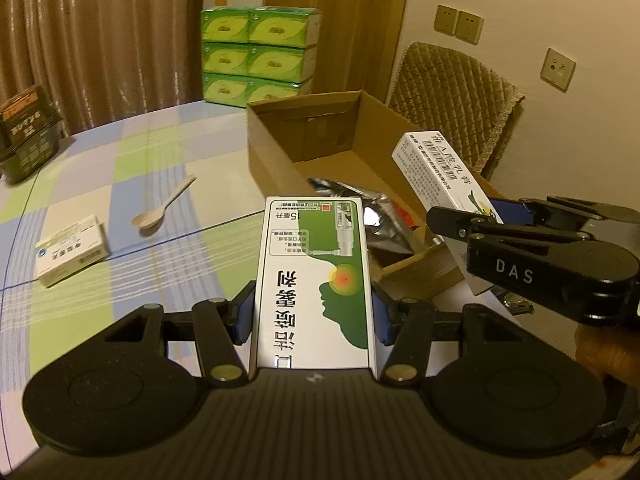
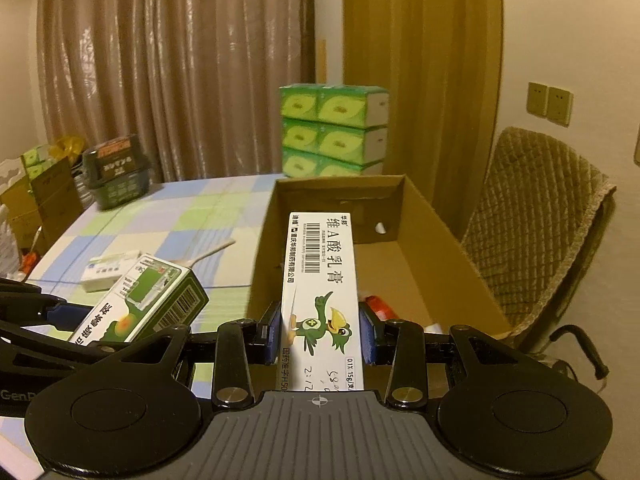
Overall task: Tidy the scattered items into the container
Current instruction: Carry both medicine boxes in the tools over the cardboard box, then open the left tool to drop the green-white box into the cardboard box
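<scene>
With both grippers clamped on cartons, long axes forward: right gripper (image 2: 320, 334), narrow white ointment carton (image 2: 320, 280), already over open cardboard box (image 2: 440, 240); left gripper (image 1: 314, 312), green-and-white spray carton (image 1: 314, 280), just short of its near wall.

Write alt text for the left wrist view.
The left gripper clamps a green-and-white medicine box near an open cardboard box. On the checked tablecloth lie a spoon and a small white box.
</scene>
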Available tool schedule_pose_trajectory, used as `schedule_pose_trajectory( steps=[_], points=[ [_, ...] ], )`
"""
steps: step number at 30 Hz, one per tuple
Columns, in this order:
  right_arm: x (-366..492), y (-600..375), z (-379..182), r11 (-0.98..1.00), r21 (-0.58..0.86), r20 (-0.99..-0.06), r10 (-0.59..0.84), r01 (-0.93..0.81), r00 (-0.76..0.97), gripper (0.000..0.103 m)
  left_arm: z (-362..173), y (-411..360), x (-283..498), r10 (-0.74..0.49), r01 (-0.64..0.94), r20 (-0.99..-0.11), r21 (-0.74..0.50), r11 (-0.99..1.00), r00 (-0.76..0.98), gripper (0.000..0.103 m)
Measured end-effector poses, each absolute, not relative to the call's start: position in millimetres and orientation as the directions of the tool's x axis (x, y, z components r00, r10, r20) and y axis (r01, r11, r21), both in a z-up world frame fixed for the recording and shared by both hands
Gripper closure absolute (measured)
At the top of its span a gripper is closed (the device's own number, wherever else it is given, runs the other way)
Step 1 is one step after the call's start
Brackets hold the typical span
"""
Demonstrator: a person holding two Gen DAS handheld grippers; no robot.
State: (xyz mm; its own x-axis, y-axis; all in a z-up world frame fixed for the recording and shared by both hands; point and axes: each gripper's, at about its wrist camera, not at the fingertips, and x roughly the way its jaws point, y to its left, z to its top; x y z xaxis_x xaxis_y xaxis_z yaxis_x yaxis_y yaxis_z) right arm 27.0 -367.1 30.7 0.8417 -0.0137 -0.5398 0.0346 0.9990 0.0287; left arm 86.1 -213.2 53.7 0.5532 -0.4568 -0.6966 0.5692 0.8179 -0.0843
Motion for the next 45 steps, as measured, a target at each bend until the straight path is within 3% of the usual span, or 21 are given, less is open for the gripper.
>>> schedule_pose_trajectory(
  steps=[23, 45],
  points=[
    [53.3, -427.6, 32.2, 0.995, -0.005, -0.536, -0.088, 0.101, 0.840, 0.067, 58.1, -276.3, 125.2, -0.540, 0.588, -0.659, -0.179, 0.789, 0.523, 0.052],
    [78.2, -447.8, 18.1, 0.994, -0.006, -0.553, -0.096, 0.111, 0.827, 0.067, 36.3, -305.7, 155.4, -0.540, 0.554, -0.676, -0.229, 0.800, 0.501, 0.052]
  ],
)
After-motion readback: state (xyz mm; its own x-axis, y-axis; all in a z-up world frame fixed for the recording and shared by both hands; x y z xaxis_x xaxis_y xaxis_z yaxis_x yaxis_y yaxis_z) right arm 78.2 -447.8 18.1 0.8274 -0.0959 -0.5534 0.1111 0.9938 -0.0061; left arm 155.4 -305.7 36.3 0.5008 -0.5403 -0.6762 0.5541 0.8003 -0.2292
